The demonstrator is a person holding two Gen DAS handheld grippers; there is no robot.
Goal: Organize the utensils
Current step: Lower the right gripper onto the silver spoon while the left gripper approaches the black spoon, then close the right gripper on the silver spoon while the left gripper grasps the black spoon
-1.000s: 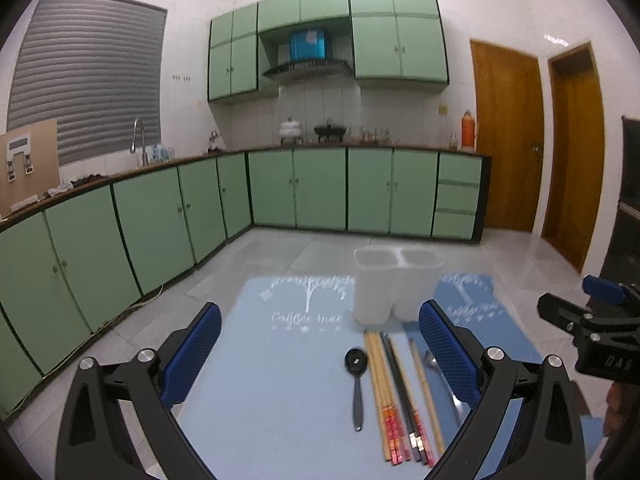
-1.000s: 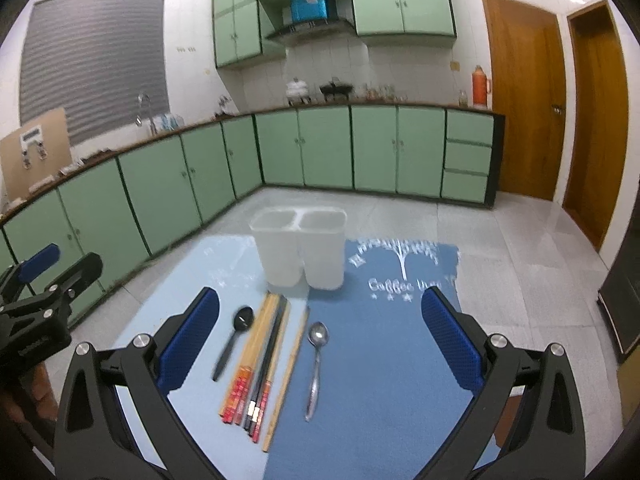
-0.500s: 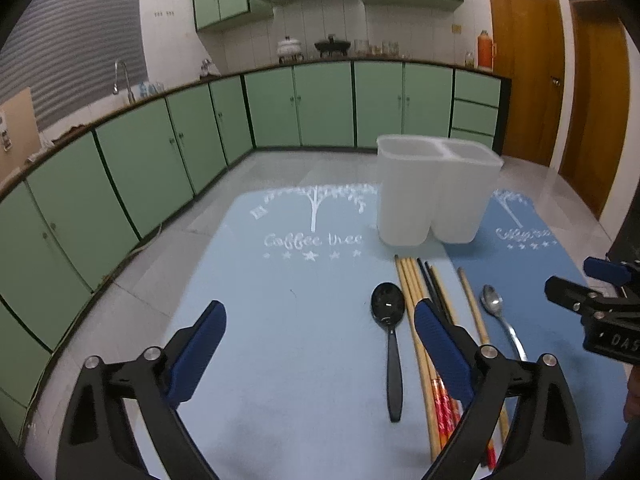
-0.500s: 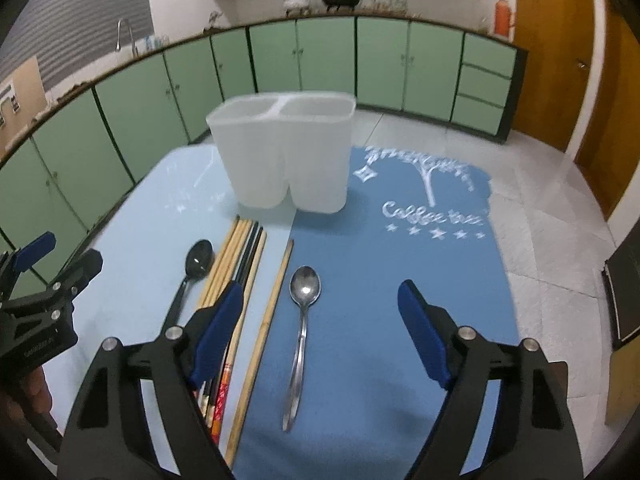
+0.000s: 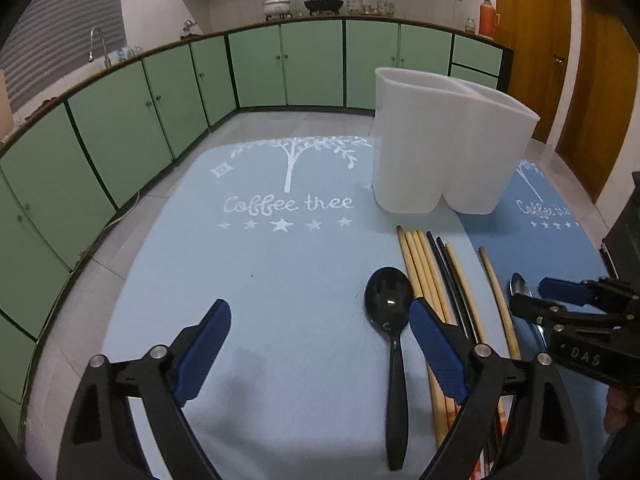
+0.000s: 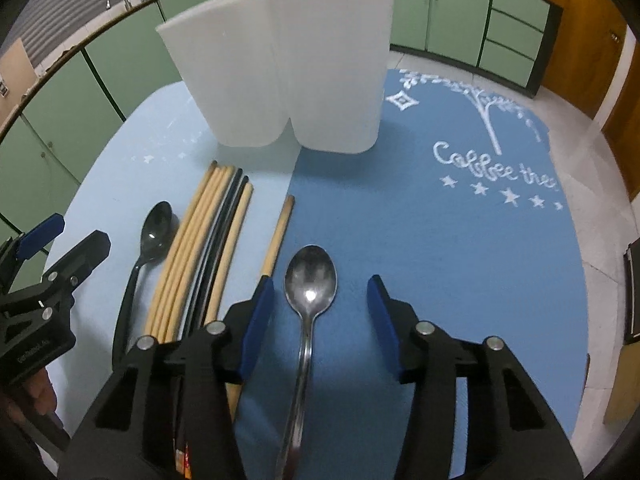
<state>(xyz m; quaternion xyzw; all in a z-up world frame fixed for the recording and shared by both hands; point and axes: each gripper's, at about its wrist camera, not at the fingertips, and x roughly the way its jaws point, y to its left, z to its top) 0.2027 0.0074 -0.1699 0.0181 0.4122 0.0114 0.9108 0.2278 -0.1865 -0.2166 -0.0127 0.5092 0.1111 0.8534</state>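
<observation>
Right gripper [image 6: 320, 320] open, straddling the steel spoon [image 6: 310, 276]; left gripper [image 5: 320, 344] open, empty. Recommend closing squarely on the handle, clear of the chopsticks [image 6: 200, 248].

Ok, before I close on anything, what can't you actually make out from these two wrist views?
- Inside of the white holder: both views show its walls, not whether its compartments hold anything.
- Metal spoon: right view, handle end cut off by the bottom edge; left view, mostly behind the right gripper.
- Chopsticks: near ends hidden by the left gripper finger.
- Countertop items: too small.
</observation>
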